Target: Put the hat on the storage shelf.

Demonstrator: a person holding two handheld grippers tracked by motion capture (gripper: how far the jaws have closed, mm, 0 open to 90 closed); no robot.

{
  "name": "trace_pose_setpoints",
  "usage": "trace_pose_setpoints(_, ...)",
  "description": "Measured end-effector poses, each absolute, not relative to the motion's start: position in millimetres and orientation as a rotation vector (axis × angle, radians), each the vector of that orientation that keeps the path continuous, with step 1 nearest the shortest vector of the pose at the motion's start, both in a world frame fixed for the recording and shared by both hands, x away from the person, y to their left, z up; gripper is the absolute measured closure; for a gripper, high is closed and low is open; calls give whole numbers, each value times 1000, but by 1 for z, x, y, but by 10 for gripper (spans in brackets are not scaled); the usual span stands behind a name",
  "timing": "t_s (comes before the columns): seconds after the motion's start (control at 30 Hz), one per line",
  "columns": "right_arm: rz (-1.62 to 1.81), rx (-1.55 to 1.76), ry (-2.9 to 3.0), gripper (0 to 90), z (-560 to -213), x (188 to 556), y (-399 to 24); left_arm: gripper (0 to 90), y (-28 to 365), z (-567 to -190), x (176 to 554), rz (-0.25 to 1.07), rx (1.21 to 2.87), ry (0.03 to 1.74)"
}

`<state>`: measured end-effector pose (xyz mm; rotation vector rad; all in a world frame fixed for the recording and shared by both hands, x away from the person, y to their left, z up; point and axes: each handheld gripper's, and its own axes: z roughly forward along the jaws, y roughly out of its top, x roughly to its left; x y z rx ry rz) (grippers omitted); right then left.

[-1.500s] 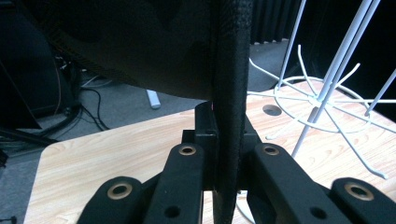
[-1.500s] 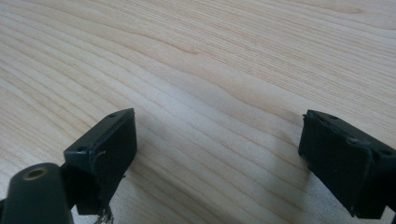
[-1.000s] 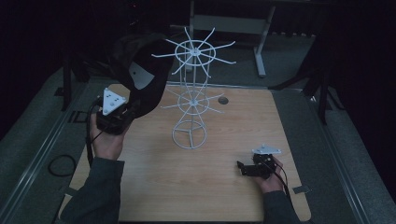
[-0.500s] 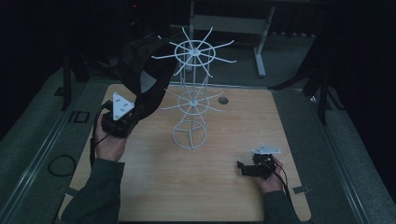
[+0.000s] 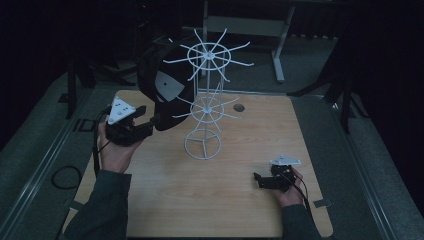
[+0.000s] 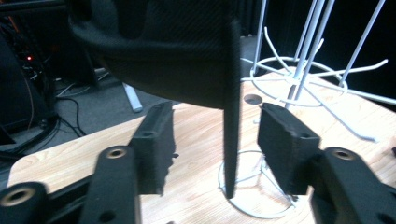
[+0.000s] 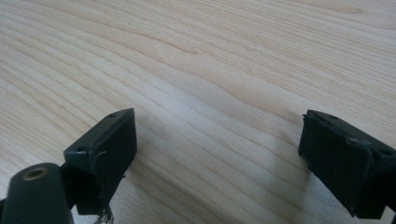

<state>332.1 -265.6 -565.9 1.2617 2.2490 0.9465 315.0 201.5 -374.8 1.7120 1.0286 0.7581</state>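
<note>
Your left hand-held gripper (image 5: 145, 121) sits at the left of the table (image 5: 240, 210), just left of the white wire rack (image 5: 204, 107). Its jaws have just been opening and now stand wide. In the left gripper view the brim of the black cap (image 6: 187, 56) hangs edge-on in the gap between them, nearer the right pad, with table showing on both sides of it, so neither pad presses on it.

From above, the black cap (image 5: 165, 82) hangs at the left side of the rack, up among the arms of the top ring, with its brim pointing down toward your left hand-held gripper. A pale grey patch shows on the side of the cap facing you. The rack stands upright near the middle of the table on a round wire base, with a smaller ring of arms halfway up the stem.

Your right hand-held gripper (image 5: 260, 178) rests low at the near right of the table, well apart from the rack and the cap. In the right gripper view its jaws stand wide apart, with bare wood grain between them and nothing held.
</note>
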Motion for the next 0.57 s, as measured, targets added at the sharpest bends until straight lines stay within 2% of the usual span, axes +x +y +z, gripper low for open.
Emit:
trace_pose_setpoints(0.23, 946, 1262, 2248, 113, -566, 332, -266, 300, 207, -376, 311, 715, 1676, 1042)
trace_pose_setpoints(0.57, 946, 1264, 2248, 113, -566, 332, -265, 264, 210, -387, 307, 663, 1681, 1085)
